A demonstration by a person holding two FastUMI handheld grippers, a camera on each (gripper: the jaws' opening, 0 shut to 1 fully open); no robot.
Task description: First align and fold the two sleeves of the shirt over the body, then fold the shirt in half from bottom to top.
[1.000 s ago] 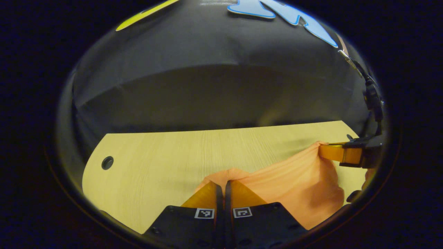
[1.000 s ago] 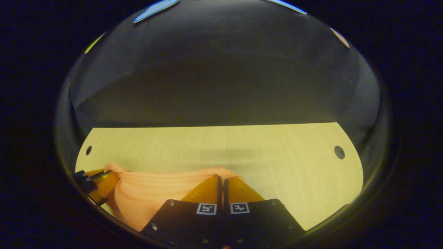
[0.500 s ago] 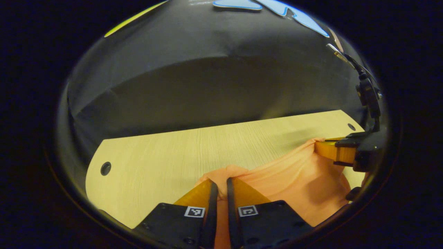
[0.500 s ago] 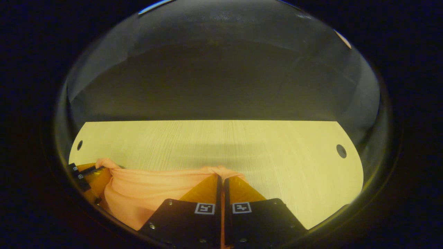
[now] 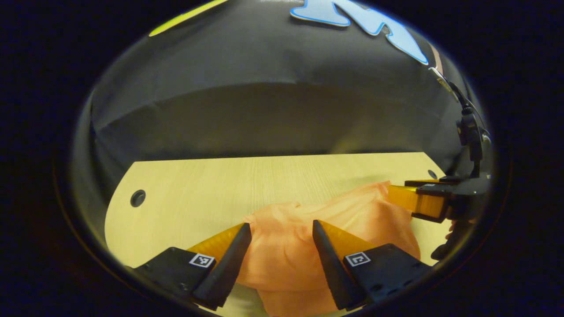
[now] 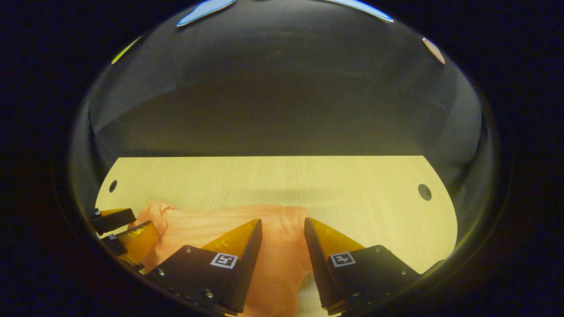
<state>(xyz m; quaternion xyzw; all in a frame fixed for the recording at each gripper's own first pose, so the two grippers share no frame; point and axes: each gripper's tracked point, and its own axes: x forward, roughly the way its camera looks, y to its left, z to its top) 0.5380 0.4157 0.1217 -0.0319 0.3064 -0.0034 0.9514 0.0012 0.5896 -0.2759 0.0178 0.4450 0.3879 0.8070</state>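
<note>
With both pairs of fingers spread and nothing pinched, I read the orange shirt (image 5: 308,246) as released onto the bench (image 5: 198,185), lying bunched between my left gripper (image 5: 282,229) fingers at 6 o'clock. My worry is that the cloth sits rumpled, so any fold may slump or skew as I draw away, and a fingertip could snag fabric. My right gripper (image 6: 282,224) straddles the shirt's other end, fingers level and low over the bench. Farther off at 3 o'clock in the left gripper view, it lies nearly horizontal against the shirt's edge.
</note>
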